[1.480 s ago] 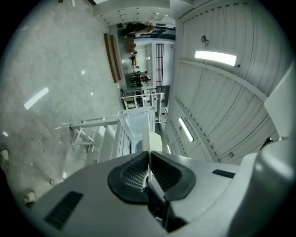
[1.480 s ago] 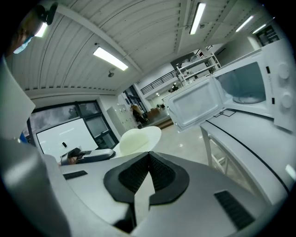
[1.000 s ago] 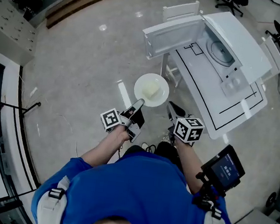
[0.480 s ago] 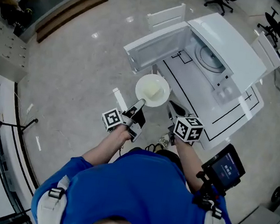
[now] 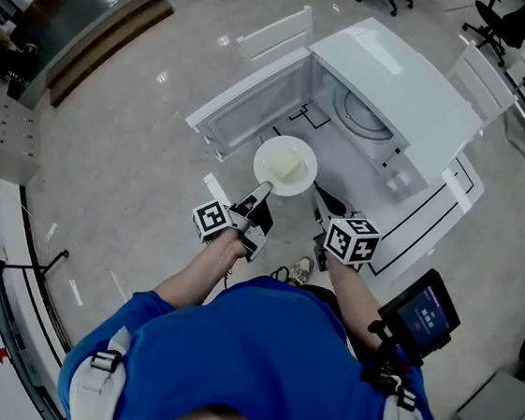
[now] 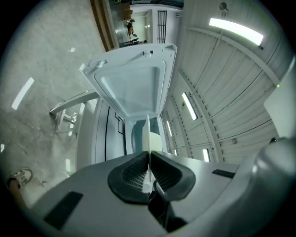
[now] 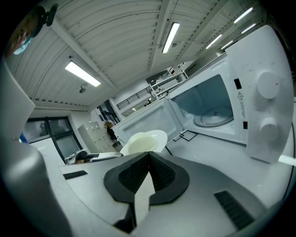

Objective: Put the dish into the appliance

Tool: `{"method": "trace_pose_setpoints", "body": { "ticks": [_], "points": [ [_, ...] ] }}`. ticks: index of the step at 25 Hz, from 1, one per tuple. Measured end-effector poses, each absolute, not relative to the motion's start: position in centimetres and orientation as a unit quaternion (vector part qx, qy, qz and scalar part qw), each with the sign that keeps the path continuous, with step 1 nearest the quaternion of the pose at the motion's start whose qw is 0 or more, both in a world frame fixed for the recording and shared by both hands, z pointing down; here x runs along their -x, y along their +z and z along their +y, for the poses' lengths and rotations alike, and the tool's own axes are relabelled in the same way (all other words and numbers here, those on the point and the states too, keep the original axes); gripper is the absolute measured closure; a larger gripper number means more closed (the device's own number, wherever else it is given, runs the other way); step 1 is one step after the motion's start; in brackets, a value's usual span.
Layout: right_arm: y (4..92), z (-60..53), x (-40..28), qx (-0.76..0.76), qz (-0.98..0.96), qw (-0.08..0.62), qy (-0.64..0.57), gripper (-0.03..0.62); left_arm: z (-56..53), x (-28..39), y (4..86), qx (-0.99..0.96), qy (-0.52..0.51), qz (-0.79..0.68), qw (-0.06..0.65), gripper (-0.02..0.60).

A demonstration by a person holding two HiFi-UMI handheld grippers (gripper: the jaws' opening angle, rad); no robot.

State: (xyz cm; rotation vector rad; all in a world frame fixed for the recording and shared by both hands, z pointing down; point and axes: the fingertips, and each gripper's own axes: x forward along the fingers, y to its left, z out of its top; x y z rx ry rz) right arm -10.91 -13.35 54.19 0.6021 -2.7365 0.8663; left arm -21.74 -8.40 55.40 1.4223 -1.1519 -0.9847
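The left claw [image 5: 263, 192] is clenched on the rim of the dish [image 5: 285, 166], which hangs level in the air just before the open appliance [image 5: 400, 79] — the right claw [image 5: 324, 202] is closed on nothing. Best to carry the dish flat, clear of the door [image 5: 246, 108], and aim for the turntable [image 5: 363, 112] — slowly.

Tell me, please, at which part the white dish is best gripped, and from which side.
Grip the dish by its thin rim at the near edge, coming level from the person's side, as the left gripper does. The rim fits between the jaws, the food sits in the middle, and the far edge faces the open microwave.
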Motion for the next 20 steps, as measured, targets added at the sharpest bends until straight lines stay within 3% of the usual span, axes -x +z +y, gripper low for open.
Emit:
{"method": "trace_pose_setpoints", "body": {
  "ticks": [20],
  "points": [
    [55.1,-18.4,9.4,-0.277,-0.907,0.084,0.305,0.592,-17.0,21.0,56.8,-0.617,-0.359,-0.442,0.544,0.561]
  ]
}}
